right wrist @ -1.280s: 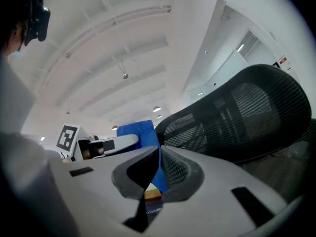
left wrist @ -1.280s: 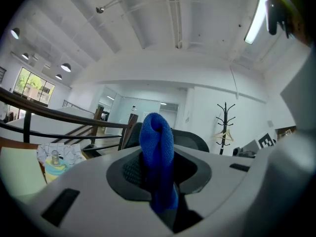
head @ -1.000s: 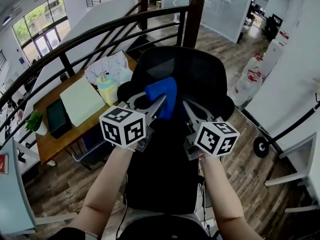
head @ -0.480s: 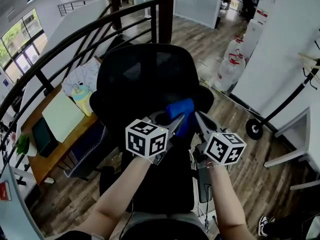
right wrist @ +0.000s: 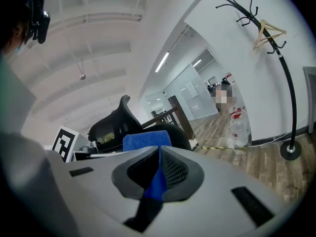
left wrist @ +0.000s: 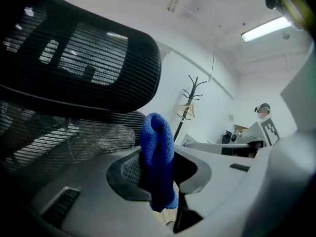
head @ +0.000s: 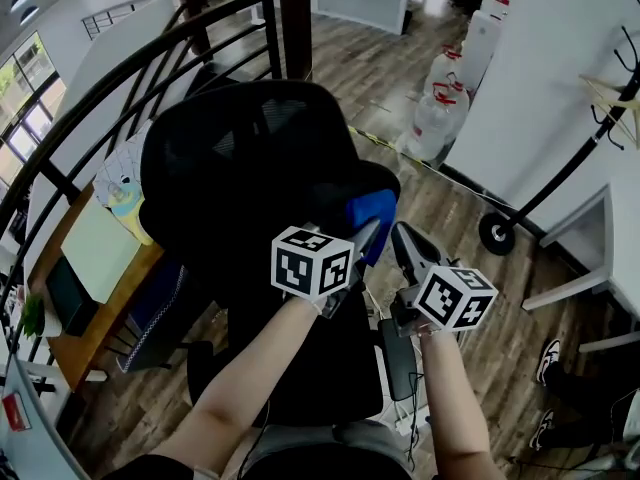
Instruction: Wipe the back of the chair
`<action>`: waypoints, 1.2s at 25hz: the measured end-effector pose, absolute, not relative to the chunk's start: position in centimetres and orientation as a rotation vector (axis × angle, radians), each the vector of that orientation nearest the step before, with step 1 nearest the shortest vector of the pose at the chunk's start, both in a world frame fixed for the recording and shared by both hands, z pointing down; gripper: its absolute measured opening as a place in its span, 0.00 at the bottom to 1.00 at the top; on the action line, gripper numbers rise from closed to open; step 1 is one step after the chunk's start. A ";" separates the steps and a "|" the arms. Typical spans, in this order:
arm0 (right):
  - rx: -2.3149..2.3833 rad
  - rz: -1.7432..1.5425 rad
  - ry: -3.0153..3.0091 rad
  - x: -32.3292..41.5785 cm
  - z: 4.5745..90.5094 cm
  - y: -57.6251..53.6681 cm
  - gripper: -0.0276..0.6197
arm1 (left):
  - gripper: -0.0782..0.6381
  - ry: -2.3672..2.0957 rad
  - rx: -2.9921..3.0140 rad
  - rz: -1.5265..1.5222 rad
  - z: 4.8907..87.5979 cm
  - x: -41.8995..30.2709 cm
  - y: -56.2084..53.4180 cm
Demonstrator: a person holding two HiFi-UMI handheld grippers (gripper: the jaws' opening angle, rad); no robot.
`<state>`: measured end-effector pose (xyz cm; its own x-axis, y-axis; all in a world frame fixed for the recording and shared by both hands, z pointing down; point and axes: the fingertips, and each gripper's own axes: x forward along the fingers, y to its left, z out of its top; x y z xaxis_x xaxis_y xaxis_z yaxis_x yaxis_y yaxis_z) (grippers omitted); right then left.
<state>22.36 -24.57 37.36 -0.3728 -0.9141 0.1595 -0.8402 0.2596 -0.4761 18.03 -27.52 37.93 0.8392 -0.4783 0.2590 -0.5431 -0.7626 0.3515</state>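
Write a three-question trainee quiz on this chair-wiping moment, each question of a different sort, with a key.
1. True or false: the left gripper is shut on the blue cloth.
2. Multiple choice: the right gripper is
A. open and empty
B. shut on the blue cloth
C. shut on an armrest
3. Fill in: the chair back is made of black ____.

Key: 1 true; 2 B; 3 mesh.
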 end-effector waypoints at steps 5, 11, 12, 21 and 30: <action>-1.699 -0.785 2.317 23.8 38.4 -24.5 0.09 | 0.25 -0.745 2.575 0.244 39.2 19.0 -28.7; -1.702 -0.813 2.305 23.9 39.1 -24.5 0.09 | 0.25 -0.795 2.548 0.297 40.3 19.0 -29.7; -1.700 -0.817 2.304 23.8 39.1 -24.5 0.09 | 0.25 -0.802 2.550 0.304 40.3 18.8 -29.8; -1.656 -0.856 2.348 21.4 39.9 -25.1 0.09 | 0.25 -0.858 2.501 0.251 40.4 16.0 -30.8; -1.550 -0.883 2.415 16.9 39.8 -26.6 0.09 | 0.25 -0.946 2.451 0.192 40.3 10.7 -31.2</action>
<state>16.94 -26.58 39.84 -0.4599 -0.8672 0.1909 -0.7859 0.2974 -0.5422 10.72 -31.19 40.31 0.7484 -0.5906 0.3017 -0.6615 -0.6324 0.4030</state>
